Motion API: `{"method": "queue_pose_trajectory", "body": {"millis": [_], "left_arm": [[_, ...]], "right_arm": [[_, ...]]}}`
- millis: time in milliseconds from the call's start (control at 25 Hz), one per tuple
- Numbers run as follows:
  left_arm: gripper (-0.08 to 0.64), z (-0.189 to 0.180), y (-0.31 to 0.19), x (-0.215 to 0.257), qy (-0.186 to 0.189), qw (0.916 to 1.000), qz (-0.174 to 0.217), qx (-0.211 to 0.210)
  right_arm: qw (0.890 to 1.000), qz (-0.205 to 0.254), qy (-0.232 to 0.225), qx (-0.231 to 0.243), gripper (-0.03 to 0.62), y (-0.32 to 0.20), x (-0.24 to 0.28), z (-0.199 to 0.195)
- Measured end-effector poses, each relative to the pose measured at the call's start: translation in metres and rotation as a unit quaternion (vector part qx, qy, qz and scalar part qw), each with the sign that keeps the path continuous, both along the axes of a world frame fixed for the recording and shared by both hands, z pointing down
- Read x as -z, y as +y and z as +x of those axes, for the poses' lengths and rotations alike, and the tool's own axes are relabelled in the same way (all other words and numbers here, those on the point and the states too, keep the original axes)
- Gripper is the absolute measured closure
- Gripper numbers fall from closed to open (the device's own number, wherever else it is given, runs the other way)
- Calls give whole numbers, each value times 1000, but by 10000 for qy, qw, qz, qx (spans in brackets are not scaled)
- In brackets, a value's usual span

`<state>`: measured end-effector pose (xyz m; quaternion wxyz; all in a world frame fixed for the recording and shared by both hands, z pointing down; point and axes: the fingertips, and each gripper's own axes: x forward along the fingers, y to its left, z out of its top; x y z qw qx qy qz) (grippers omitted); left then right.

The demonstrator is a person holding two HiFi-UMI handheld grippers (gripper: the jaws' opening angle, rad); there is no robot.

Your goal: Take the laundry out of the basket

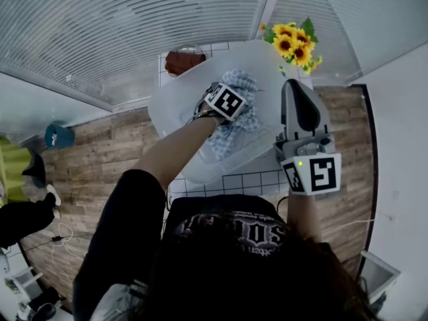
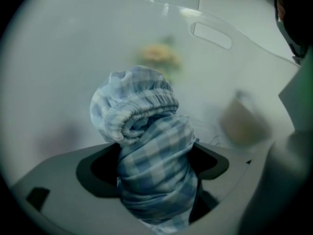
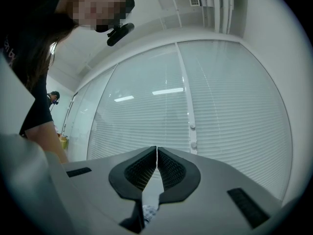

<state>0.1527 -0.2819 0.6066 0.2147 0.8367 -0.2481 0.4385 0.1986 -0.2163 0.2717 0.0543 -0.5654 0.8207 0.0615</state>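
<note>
A translucent white laundry basket [image 1: 167, 105] stands on a tiled white surface in front of me. A blue-and-white checked garment [image 1: 244, 85] lies bunched inside it. My left gripper [image 1: 231, 102] is down in the basket over that heap. In the left gripper view its jaws [image 2: 156, 165] stand wide, and a rolled column of the checked garment [image 2: 146, 131], with an elastic hem on top, fills the gap between them. My right gripper [image 1: 294, 85] hovers to the right of the basket, pointing about level at the window blinds. It [image 3: 157, 153] is shut and holds nothing.
Sunflowers [image 1: 294, 42] stand behind the basket at the right, and a brown object [image 1: 184, 60] at its far left. The basket wall has a handle slot [image 2: 210, 35]. Wooden floor surrounds the tiled surface [image 1: 247, 179]. A teal object [image 1: 59, 136] and another person [image 1: 20, 179] are at the left.
</note>
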Motion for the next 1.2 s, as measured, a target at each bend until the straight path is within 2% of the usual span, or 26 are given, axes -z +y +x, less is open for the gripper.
{"method": "queue_pose_trajectory", "body": {"millis": [320, 480, 640, 760, 920, 1200], "left_arm": [[267, 9, 2, 5, -49, 9968, 433, -665], [314, 16, 2, 18, 71, 9942, 635, -862], [334, 21, 6, 19, 52, 9922, 712, -1019], [341, 23, 6, 26, 120, 9926, 717, -974], [350, 26, 7, 39, 287, 9936, 658, -869], [353, 31, 7, 74, 700, 9902, 945, -754]], "right_arm": [[10000, -27, 13, -28, 563, 1, -3, -3], [10000, -40, 41, -64, 563, 2, -3, -2], [10000, -29, 54, -72, 563, 4, -2, -3], [10000, -4, 61, -69, 563, 6, 0, -5], [9999, 5, 63, -88, 563, 7, 0, -5], [9999, 41, 64, -99, 563, 10, 3, -8]]}}
